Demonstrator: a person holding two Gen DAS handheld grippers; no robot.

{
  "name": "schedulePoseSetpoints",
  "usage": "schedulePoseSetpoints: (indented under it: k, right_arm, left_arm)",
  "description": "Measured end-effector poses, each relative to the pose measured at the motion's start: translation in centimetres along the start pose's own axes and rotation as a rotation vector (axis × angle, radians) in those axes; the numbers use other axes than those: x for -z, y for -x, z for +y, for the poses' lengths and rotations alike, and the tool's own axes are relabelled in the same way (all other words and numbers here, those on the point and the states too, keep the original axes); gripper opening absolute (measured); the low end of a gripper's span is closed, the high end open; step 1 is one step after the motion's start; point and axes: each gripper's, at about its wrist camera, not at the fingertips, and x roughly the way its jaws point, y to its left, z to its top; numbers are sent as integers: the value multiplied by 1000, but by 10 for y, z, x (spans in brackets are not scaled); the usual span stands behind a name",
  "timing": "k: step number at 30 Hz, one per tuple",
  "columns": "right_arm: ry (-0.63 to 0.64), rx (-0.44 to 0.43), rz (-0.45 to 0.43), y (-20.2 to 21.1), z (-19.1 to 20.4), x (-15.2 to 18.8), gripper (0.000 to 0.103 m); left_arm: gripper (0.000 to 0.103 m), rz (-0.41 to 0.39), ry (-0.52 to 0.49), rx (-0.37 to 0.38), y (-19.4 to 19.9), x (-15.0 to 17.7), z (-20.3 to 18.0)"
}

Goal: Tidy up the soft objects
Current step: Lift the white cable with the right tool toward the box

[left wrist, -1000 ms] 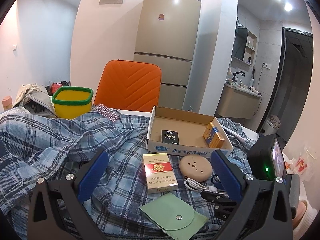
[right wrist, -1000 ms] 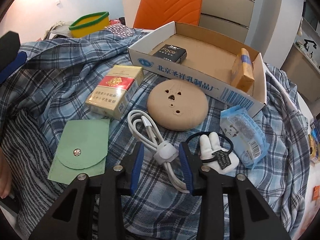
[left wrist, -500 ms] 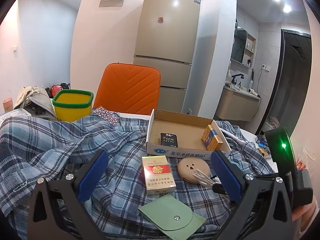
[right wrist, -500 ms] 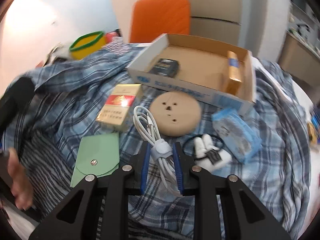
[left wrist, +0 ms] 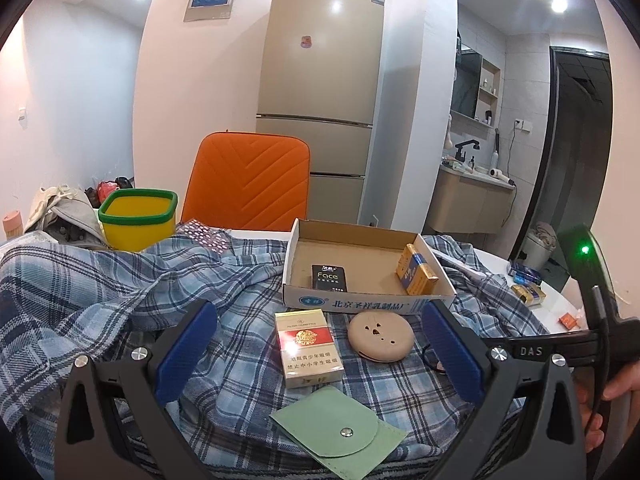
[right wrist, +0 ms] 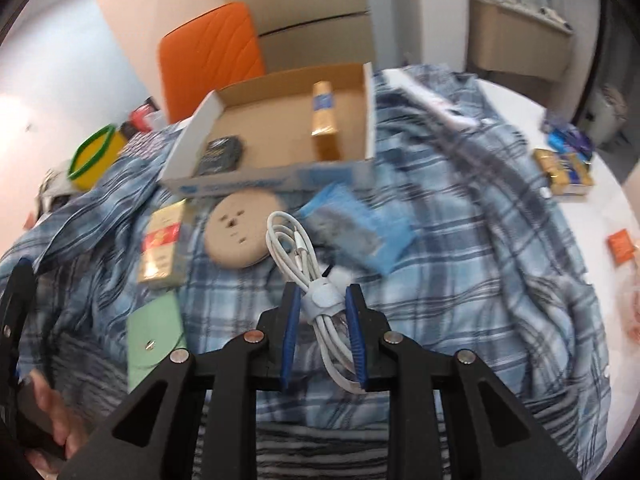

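My right gripper point(right wrist: 322, 298) is shut on a coiled white cable point(right wrist: 298, 254) and holds it above the plaid cloth point(right wrist: 460, 240). My left gripper point(left wrist: 316, 334) is open and empty, low over the cloth point(left wrist: 100, 280). Between its fingers lie a red-and-white cigarette pack point(left wrist: 308, 346), a tan round pad point(left wrist: 380, 336) and a green snap pouch point(left wrist: 340, 432). The open cardboard box point(left wrist: 366, 300) behind them holds a black packet point(left wrist: 329, 278) and a yellow pack point(left wrist: 416, 274). The right wrist view shows the box point(right wrist: 276, 182), pad point(right wrist: 240, 234), pouch point(right wrist: 154, 336) and a blue tissue packet point(right wrist: 356, 232).
A yellow bin with a green rim point(left wrist: 136, 218) stands at the back left beside an orange chair point(left wrist: 248, 180). Small packs point(right wrist: 564, 166) lie on the white table at the right. The right handle point(left wrist: 592, 320) rises at the left view's right edge.
My right gripper closed on the white cable and lifted it off the cloth, swinging right. In the left view the cable is gone from beside the round pad.
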Motion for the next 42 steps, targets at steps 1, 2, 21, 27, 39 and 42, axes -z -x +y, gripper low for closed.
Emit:
schedulePoseSetpoints:
  k: [1,2,21,27,39,42]
  right_arm:
    - [-13,0,6,-3,-1,0,23]
    - [-17,-8,19,-7,-2,0,23]
    - [271,-56,119,-34,17,3,23]
    - [216,-112,28,-1,13,6,21]
    - [168,-205,132,-23,42,14,21]
    - [156,-276,200,-34,47,22,21]
  left_arm:
    - [103,1,-1,0,0,0,0]
    - [103,2,-3,-1,-1,1,0]
    - [103,46,-36,-17,-11,5,-5]
    - [103,343,-59,-97,-44,17,-13]
    - [103,625,183,-23,-82,49,15]
    - [103,623,170,-40,-82,49,13]
